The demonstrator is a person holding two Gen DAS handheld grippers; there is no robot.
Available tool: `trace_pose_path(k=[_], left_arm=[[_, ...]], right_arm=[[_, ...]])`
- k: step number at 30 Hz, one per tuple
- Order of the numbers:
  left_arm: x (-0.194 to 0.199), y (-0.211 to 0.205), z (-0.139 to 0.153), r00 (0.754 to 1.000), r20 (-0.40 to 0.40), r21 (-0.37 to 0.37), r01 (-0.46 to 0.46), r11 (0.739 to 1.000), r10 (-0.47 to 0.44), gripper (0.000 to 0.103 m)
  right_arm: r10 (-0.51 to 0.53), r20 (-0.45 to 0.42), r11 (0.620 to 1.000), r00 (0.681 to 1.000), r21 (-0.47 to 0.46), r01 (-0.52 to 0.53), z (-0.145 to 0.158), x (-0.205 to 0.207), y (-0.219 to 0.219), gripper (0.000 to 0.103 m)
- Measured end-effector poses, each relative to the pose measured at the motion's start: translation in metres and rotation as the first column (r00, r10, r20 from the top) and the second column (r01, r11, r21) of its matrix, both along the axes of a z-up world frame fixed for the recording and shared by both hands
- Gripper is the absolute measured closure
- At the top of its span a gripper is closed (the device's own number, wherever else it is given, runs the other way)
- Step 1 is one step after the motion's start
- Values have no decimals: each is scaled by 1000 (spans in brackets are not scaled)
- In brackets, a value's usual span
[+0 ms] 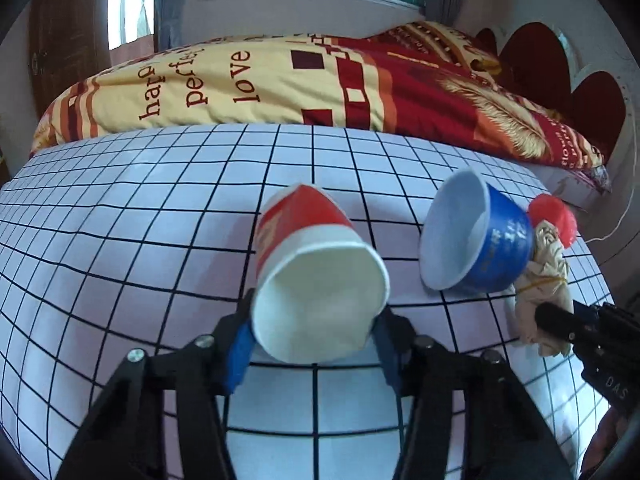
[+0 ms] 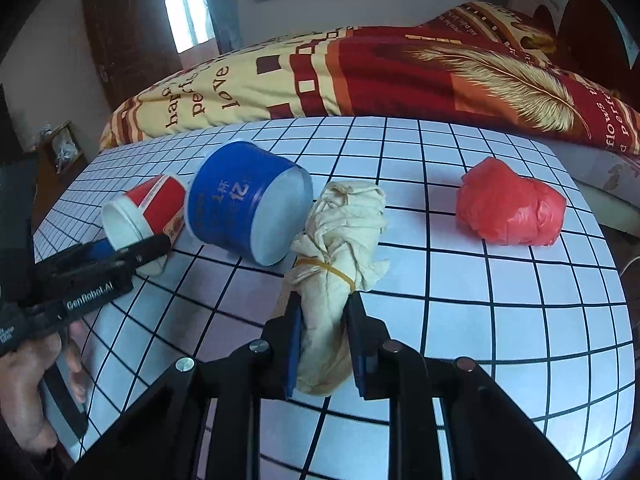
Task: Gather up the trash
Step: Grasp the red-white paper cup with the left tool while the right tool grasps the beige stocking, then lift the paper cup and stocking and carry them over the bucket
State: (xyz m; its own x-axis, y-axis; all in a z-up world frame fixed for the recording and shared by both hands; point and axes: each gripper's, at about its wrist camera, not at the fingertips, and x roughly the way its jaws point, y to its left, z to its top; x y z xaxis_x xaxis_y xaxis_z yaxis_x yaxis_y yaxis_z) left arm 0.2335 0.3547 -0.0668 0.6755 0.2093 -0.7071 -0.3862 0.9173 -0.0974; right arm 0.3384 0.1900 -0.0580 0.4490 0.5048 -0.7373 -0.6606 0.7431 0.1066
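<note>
My left gripper (image 1: 316,320) is shut on the rim end of a red and white paper cup (image 1: 316,276) lying on its side on the grid-patterned table (image 1: 120,248). A blue paper bowl (image 1: 476,236) lies tipped just right of it. My right gripper (image 2: 324,328) is shut on a beige crumpled bundle (image 2: 340,248) tied with a yellow rubber band. The bundle touches the blue bowl (image 2: 240,200). A red crumpled plastic bag (image 2: 512,204) lies on the table to the right, apart from both grippers. The red cup (image 2: 148,212) and left gripper (image 2: 132,254) show at the left.
A bed with a yellow and red quilt (image 1: 320,80) runs along the table's far edge. A wooden door (image 2: 128,36) and a window stand behind at the left. The person's hand (image 2: 28,392) holds the left gripper's handle at the table's left edge.
</note>
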Motion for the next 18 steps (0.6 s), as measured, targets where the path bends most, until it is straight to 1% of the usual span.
trace_pose_path(k=[6, 11, 18], left_arm=[[-34, -15, 13, 997, 75, 49, 23, 999, -26, 52], [-64, -38, 27, 992, 111, 92, 53, 994, -63, 52], [-87, -63, 39, 985, 144, 80, 80, 994, -91, 52]], right_arm=[[4, 28, 1000, 1000, 18, -4, 7, -12, -9, 82], [3, 60, 999, 998, 41, -6, 20, -26, -24, 82], [-1, 90, 998, 996, 62, -5, 39, -55, -51, 82]])
